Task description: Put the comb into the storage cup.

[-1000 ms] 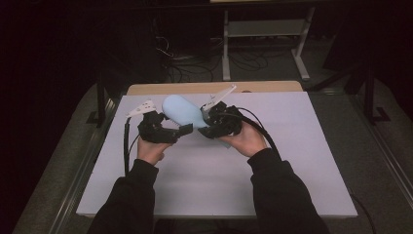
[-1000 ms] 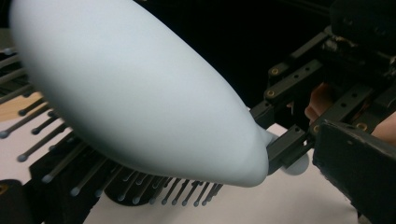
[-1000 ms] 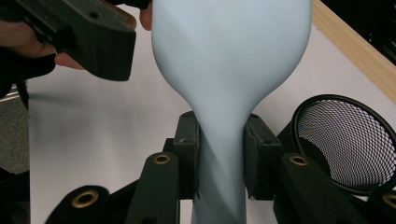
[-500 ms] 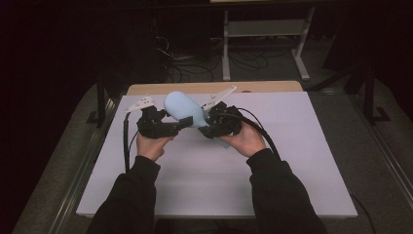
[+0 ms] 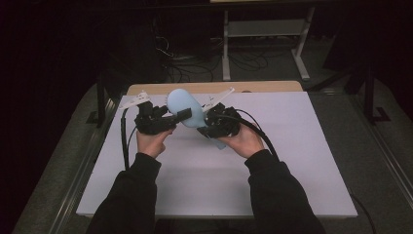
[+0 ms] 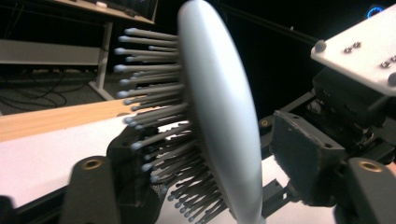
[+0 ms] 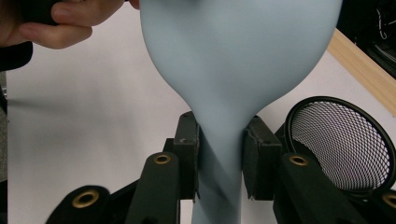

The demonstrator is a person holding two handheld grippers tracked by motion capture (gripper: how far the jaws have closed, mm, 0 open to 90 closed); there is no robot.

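From above, a pale blue hairbrush (image 5: 187,109) is held over the white table (image 5: 292,161), handle toward the person. The right gripper (image 5: 212,127) squeezes its handle.

The left gripper's (image 6: 212,186) jaws have just been closing around the head, one on the bristles, the other not yet touching.

The right gripper's view shows the handle pinched, head pointing away, beside a black mesh cup (image 7: 343,144).

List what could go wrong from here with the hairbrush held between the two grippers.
1. The left gripper has just been closing around the hairbrush head; one pad meets the bristles, which may bend or let it slip.
2. The right gripper clamps only the narrow neck, so the brush could twist.
3. The mesh cup nearby might get knocked.
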